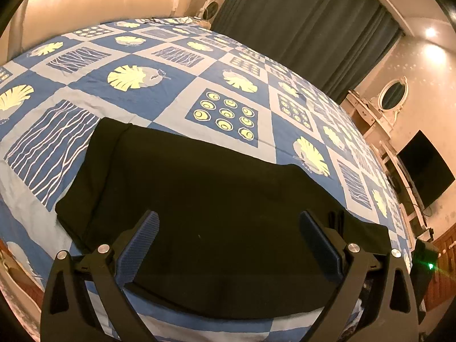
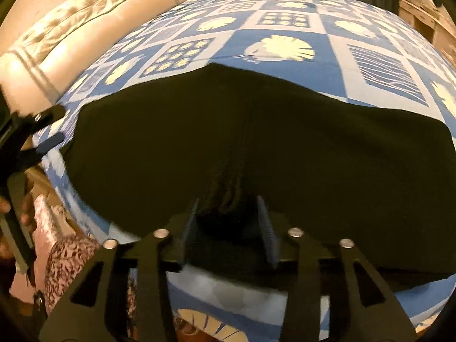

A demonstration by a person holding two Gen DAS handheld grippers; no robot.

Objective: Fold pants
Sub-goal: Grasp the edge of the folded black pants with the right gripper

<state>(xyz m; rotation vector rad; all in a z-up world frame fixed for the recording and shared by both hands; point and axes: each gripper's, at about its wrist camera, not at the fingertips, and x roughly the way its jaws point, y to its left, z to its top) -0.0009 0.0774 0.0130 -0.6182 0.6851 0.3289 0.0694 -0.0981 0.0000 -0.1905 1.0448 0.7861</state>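
Blue-padded fingers point(image 1: 142, 245) of the left gripper point(image 1: 228, 228) stood wide apart above the near edge of the black pants point(image 1: 205, 199), gripping nothing.

Those pants lay folded flat on the blue patterned bedspread point(image 1: 182, 85), close to its near edge, with a narrower layer showing along their left side. Seen from the right wrist, the right gripper point(image 2: 228, 216) was partly open over bunched cloth of the pants point(image 2: 256, 131); whether its pads pinched the fabric could not be told. Dark curtains point(image 1: 307, 28) hung beyond the bed.
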